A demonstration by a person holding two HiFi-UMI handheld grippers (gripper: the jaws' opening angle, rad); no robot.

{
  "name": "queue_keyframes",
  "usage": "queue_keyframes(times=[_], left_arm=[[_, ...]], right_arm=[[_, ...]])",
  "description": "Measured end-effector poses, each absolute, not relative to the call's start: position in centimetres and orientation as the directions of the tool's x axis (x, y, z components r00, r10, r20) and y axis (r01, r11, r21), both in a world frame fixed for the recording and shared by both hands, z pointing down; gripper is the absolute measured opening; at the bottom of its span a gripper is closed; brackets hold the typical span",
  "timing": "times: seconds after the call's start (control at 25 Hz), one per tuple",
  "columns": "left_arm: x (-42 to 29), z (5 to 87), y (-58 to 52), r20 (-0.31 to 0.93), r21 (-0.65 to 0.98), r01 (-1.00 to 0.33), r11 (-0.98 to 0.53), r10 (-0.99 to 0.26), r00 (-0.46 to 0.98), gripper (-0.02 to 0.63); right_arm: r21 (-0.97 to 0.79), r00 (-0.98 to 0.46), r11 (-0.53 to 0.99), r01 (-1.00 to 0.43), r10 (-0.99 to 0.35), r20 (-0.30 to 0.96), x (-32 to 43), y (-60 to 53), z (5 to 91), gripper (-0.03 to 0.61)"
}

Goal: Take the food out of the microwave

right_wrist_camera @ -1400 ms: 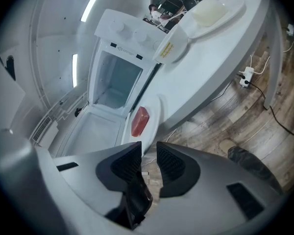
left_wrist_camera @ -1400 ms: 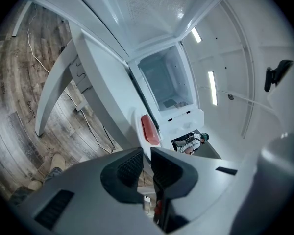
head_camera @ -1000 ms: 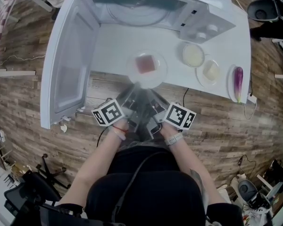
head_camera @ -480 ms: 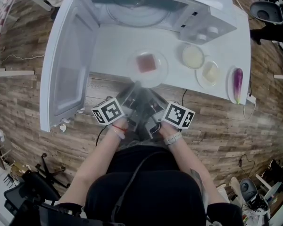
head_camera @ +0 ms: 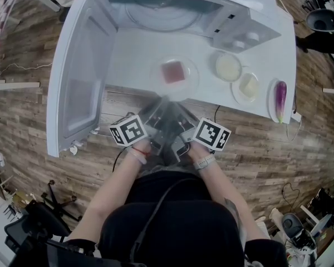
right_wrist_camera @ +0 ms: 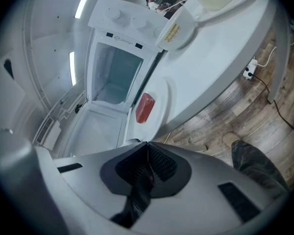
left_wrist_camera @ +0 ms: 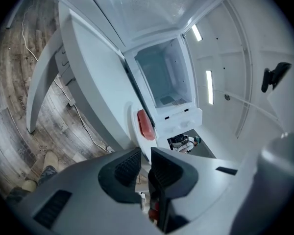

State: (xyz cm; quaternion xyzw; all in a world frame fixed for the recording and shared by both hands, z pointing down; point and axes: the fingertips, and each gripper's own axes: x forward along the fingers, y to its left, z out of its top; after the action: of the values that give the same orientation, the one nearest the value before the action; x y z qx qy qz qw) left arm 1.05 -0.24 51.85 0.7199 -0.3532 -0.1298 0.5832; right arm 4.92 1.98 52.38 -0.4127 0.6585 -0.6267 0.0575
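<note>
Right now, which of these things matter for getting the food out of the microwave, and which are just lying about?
Part of the job: open microwave; glass plate carrying the red food, in front of it; left gripper and right gripper, gripping its near rim.

Just lying about: round dish of pale food; second dish; purple eggplant.
</note>
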Motion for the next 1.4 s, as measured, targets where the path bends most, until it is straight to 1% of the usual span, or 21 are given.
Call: queue_keyframes(times=[0.44,0.6,0.76,1.04,1.4], left_arm=[[0.0,51.8,1.4,0.279,0.886,-0.448,-0.121,-0.631,0.724,0.055],[-0.1,52.0,2.0,0.306,0.883,-0.458,-0.1,-0.618,0.725,0.055],[0.1,51.5,2.3,0.296,0.88,-0.459,-0.124,-0.611,0.734,0.054],[0.0,51.0,2.3,0.302,0.837,-0.511,-0.198,-0.612,0.731,0.014],[0.0,50.6,2.3,0.306,0.817,-0.53,-0.226,-0.609,0.732,0.011]], right_arm=[[-0.877,-0.643,-0.131,-0.462,-0.631,0.433,4.8,1.3,52.4,0.026],[-0.878,-0.641,-0.13,-0.461,-0.635,0.431,4.8,1.1,52.3,0.026],[-0.88,-0.639,-0.128,-0.458,-0.64,0.426,4.8,1.0,52.3,0.026],[-0.884,-0.642,-0.123,-0.45,-0.644,0.416,4.9,1.1,52.4,0.026],[-0.9,-0.664,-0.099,-0.426,-0.642,0.384,5.2,1.7,51.7,0.026]])
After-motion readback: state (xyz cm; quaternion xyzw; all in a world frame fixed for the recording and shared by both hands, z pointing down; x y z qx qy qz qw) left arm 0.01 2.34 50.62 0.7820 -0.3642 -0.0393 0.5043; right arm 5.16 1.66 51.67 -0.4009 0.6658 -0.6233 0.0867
